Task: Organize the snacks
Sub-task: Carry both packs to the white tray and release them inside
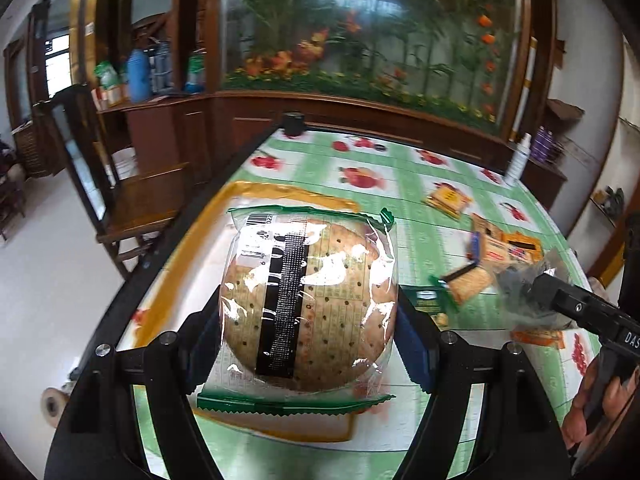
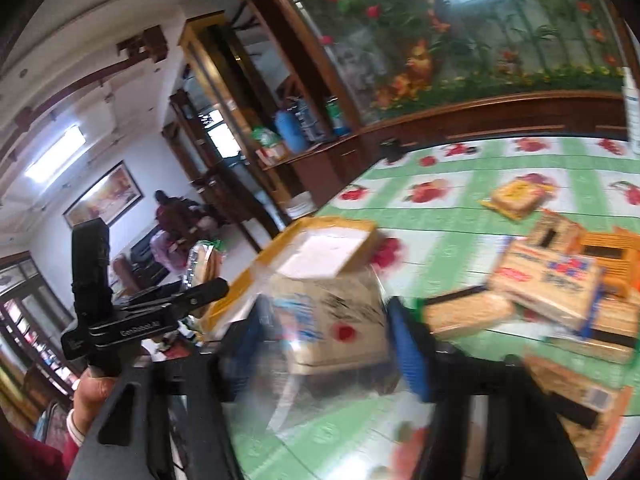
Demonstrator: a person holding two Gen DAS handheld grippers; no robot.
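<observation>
Round clear-wrapped cracker pack [image 1: 308, 300] is pinched in left gripper [image 1: 308, 312] directly over shallow yellow cardboard tray [image 1: 188, 248]; right gripper [image 2: 324, 332], beside tray, is clamped on blurred clear-wrapped snack pack [image 2: 332, 320].

This is a home, a dining or living room. A table [image 1: 420, 184] has a green plastic cloth with fruit prints, dark wooden cabinets [image 1: 172, 128] carry bottles [image 1: 138, 76], a big flower mural [image 1: 360, 28] covers the wall, and a framed picture [image 2: 105, 198] hangs farther back.
</observation>
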